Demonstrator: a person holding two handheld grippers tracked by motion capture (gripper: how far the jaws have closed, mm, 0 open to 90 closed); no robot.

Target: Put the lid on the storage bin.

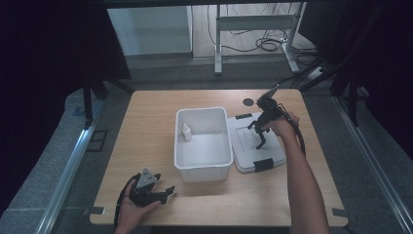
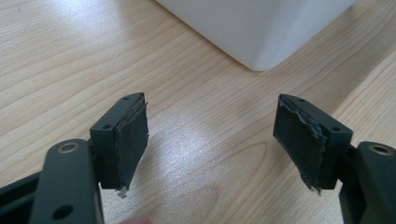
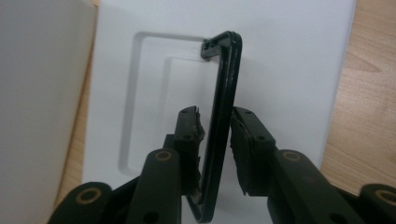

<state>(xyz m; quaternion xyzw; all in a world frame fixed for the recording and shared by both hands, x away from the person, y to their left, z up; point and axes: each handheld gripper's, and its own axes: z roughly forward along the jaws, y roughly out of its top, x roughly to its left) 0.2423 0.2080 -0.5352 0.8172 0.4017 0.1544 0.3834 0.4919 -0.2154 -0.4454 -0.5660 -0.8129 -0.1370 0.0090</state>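
Your right tongs (image 3: pixel 217 140) are nearly closed around the thin black handle (image 3: pixel 224 93), raised up from the flat white lid (image 3: pixel 289 56). The lid lies on the desk (image 1: pixel 146 126) just beside the white box (image 1: pixel 202 168). Your left tongs (image 2: pixel 210 135) are wide open and hold nothing.

The table (image 1: pixel 146 126) at the centre of the high view is pale wood-grain laminate with a soft sheen. The box (image 1: pixel 203 171) looks like smooth white plastic, as does the lid (image 3: pixel 289 56). Its handle (image 3: pixel 226 102) is glossy black plastic. The pads (image 2: pixel 133 140) look matt, rough and frayed.
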